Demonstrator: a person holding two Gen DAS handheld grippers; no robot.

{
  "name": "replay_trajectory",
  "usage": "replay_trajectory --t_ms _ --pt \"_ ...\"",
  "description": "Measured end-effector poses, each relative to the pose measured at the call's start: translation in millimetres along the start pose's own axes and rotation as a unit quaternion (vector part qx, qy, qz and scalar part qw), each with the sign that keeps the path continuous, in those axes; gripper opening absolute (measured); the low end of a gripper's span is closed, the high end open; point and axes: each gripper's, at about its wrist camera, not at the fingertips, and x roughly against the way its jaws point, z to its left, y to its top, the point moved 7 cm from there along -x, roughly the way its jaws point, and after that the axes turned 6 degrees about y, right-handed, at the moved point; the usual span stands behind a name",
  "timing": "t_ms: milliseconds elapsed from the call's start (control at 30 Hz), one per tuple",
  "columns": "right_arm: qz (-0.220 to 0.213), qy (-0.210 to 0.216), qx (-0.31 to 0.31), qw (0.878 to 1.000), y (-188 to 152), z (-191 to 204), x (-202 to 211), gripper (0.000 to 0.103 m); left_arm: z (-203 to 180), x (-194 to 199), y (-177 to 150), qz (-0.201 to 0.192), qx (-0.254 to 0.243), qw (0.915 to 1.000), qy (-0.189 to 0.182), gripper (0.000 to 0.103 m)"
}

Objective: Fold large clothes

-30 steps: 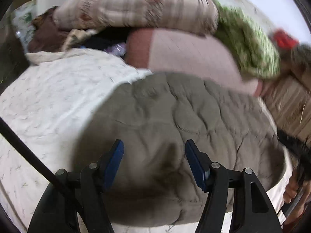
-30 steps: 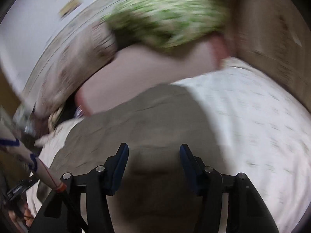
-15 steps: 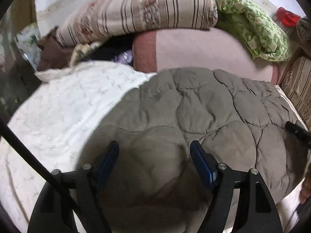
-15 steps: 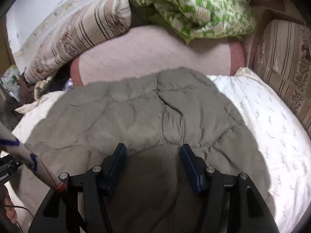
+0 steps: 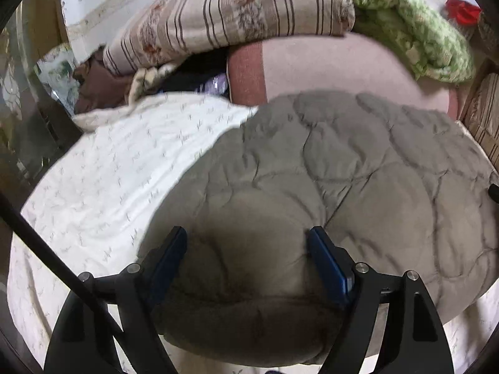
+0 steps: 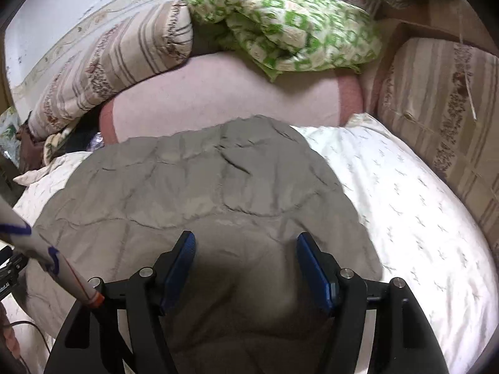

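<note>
A grey-brown quilted jacket (image 5: 358, 180) lies folded in a rounded bundle on a white patterned bedsheet (image 5: 118, 168). It also shows in the right wrist view (image 6: 199, 187). My left gripper (image 5: 248, 240) is open, its blue-padded fingers spread just above the near left part of the jacket. My right gripper (image 6: 245, 243) is open too, over the near right part of the jacket. Neither holds any cloth.
A pink blanket (image 6: 224, 93), a striped floral quilt (image 5: 230, 18) and a green patterned cover (image 6: 280, 25) are piled at the head of the bed. A striped cushion (image 6: 443, 103) stands at the right. Dark clutter (image 5: 103, 84) sits at the far left.
Both grippers have steadied over the jacket after a fast swing. The views drew in a little closer to the jacket. The jaws stayed open.
</note>
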Motion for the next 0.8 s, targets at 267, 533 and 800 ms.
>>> replay_trajectory --t_ms 267,533,800 --pt "0.011 -0.02 -0.016 1.0 0.3 -27.2 -5.9 0.072 -1.8 5.0 -1.5 -0.02 -0.018 0.9994 0.022 0.081" --pt "0.003 -0.109 -0.059 0.992 -2.3 -78.0 10.4 0.074 54.4 -12.8 1.5 0.012 0.079 0.9961 0.037 0.081" --pt "0.013 -0.085 -0.02 0.996 -16.7 -74.2 23.1 0.078 44.4 -15.3 -5.1 -0.011 0.07 0.9947 0.075 0.082"
